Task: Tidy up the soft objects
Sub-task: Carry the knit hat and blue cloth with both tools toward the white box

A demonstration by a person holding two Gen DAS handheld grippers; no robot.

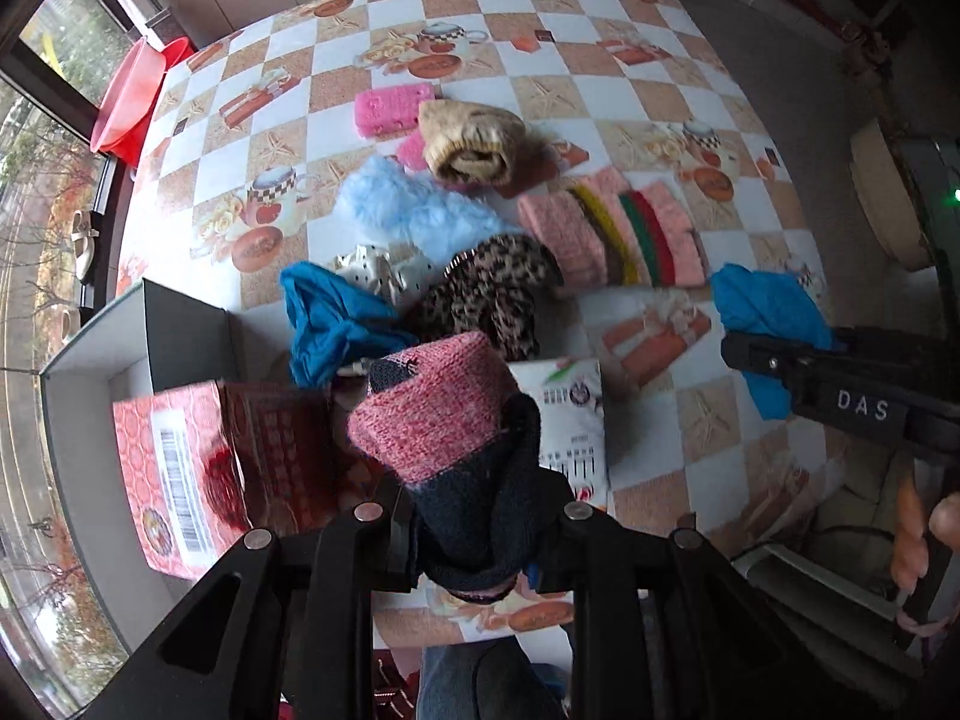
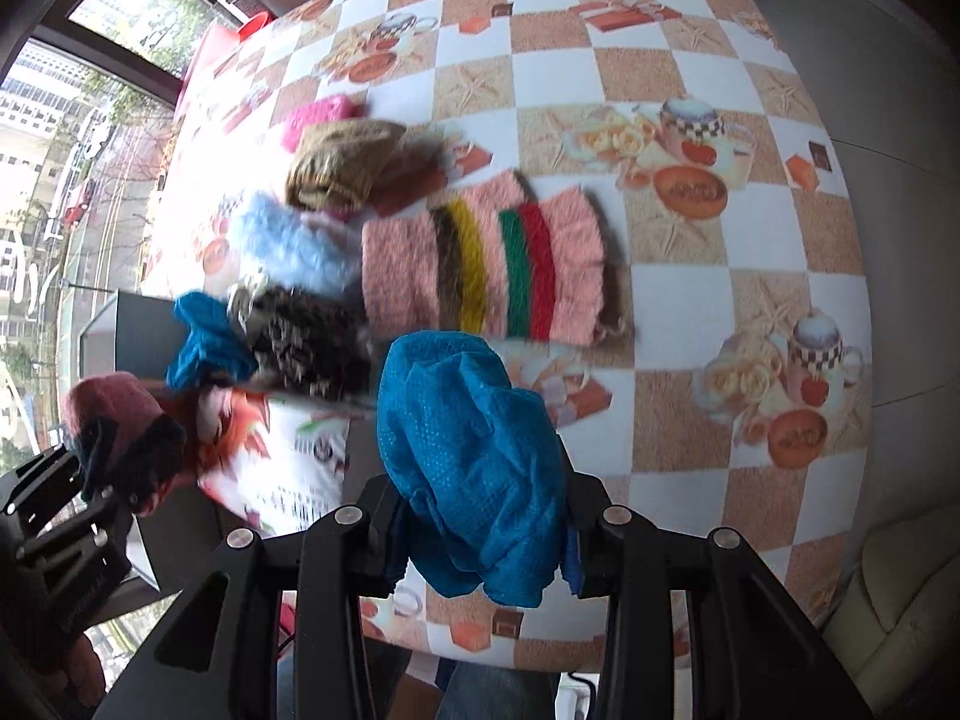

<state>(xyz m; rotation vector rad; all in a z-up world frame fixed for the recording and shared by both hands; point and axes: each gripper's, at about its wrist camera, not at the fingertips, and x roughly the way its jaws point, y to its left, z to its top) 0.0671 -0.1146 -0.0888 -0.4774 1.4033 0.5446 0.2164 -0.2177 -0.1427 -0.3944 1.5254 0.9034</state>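
Knit sock point(image 1: 444, 420) pinched, L tool point(image 1: 474, 531).

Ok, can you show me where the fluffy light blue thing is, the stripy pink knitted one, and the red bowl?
Fluffy light blue fabric piece point(image 1: 414, 213): left wrist view, middle of its fur.
Striped pink knitted cloth point(image 2: 480, 261): right wrist view, on its central pink band.
Red plastic basin point(image 1: 129, 99): left wrist view, inner wall.
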